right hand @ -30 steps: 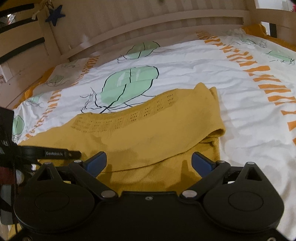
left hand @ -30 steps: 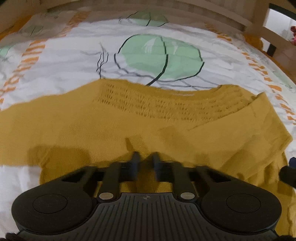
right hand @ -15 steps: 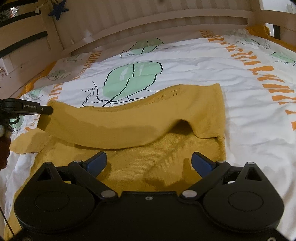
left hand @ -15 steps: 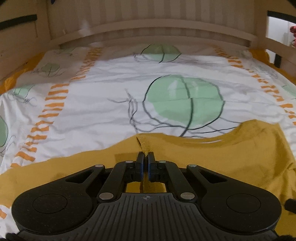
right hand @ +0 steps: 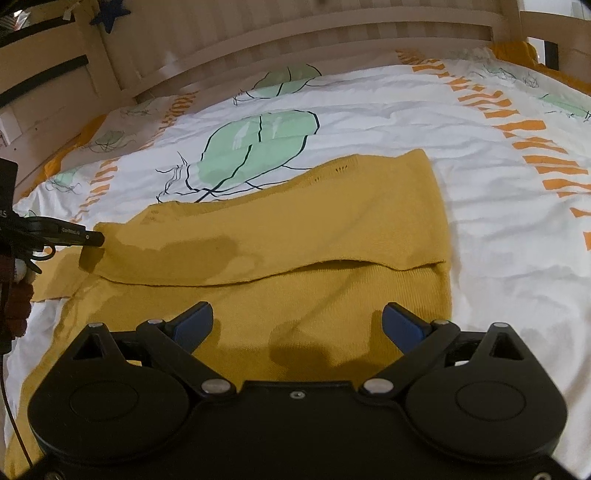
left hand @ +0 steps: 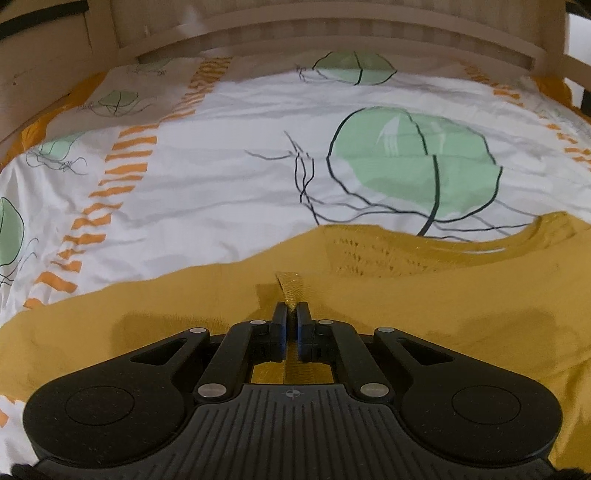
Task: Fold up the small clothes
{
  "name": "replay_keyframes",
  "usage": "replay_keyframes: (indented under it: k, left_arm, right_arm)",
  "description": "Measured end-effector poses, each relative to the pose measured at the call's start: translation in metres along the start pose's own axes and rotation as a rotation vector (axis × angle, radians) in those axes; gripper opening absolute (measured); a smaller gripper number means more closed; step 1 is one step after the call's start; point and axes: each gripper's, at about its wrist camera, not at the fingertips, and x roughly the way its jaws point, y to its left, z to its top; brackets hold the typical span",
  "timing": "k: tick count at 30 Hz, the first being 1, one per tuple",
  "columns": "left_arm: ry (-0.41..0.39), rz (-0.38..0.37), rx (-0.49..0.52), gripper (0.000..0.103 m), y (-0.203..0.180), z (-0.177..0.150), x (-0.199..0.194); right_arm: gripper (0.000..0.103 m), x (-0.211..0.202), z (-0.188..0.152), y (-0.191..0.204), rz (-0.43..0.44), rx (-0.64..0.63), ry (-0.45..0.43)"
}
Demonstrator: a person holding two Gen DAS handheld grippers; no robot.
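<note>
Left tongs [left hand: 291, 309] are clamped on a raised pinch of the mustard sweater [right hand: 295, 236], which lies on the bed's patterned sheet [right hand: 388, 118] with its far part folded over the near part, the folded edge running across the middle. Right tongs [right hand: 297, 322] stand wide apart, holding nothing, over the sweater's near layer. The wooden bed frame [right hand: 295, 29] runs behind the sheet.

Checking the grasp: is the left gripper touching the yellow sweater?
Touching. The left wrist view shows the left gripper shut on a pinched ridge of the yellow sweater.
</note>
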Motion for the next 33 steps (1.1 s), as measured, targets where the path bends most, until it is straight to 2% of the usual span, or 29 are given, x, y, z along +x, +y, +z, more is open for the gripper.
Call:
replay_keyframes:
  k: [4,8,13,19,23,33]
  left_arm:
    - [0.022,0.033,-0.024,0.006,0.007,-0.002,0.01]
    - [0.063,0.025,-0.058,0.011,0.018,-0.008,0.02]
    - [0.042,-0.034,-0.105,0.026,0.032,-0.015,0.017]
    - [0.031,-0.113,-0.175,0.034,0.05,-0.022,0.01]
    - [0.017,-0.116,-0.199,0.044,0.06,-0.027,0.0]
    - [-0.007,-0.076,-0.265,0.048,0.109,-0.045,-0.032]
  right_arm:
    - [0.099,0.002,-0.001,-0.001,-0.004,0.003,0.01]
    - [0.099,0.003,-0.001,-0.001,-0.002,0.004,0.015]
    - [0.099,0.004,-0.002,-0.002,0.023,0.009,0.014]
    - [0.1,0.005,-0.004,-0.001,0.049,-0.002,0.008]
    - [0.1,0.007,-0.005,0.001,0.052,-0.022,0.007]
    - [0.102,0.013,-0.012,0.005,-0.01,-0.072,0.024]
